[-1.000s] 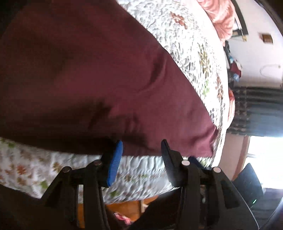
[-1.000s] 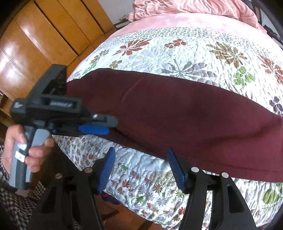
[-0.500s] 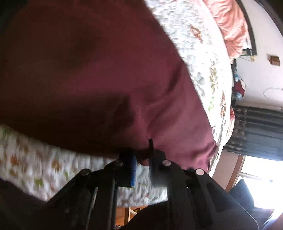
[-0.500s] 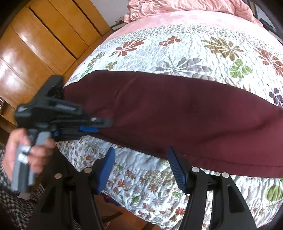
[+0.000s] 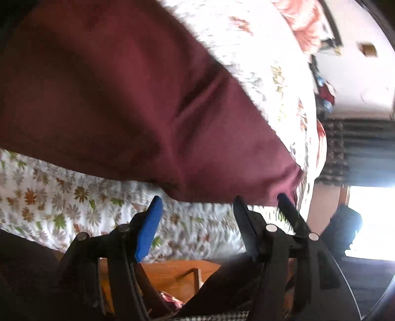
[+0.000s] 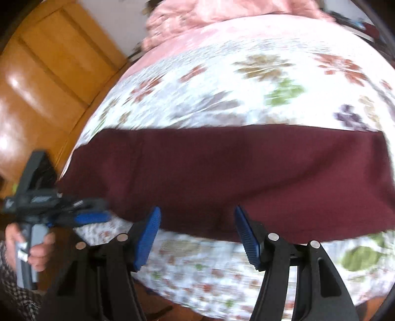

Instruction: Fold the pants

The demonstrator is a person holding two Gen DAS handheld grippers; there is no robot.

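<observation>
The maroon pants [image 6: 222, 172] lie flat as a long band across the floral quilt [image 6: 246, 93] on the bed; they also fill the left wrist view [image 5: 111, 98]. My left gripper [image 5: 195, 210] is open and empty, just below the near edge of the pants; it also shows from the side at the left of the right wrist view [image 6: 91, 214], beside the pants' left end. My right gripper [image 6: 197, 222] is open and empty, its fingertips at the pants' near edge around the middle.
A pink blanket [image 6: 222, 19] is bunched at the bed's far end. Wooden wardrobe doors [image 6: 37, 74] stand to the left. Dark curtains [image 5: 358, 148] and a bright window [image 5: 370, 217] lie beyond the bed's right side. Wooden furniture [image 5: 172, 276] shows below the quilt's edge.
My left gripper shut on the pants' near edge half a second ago and has since opened and pulled back, letting go. My right gripper has moved closer to the pants.
</observation>
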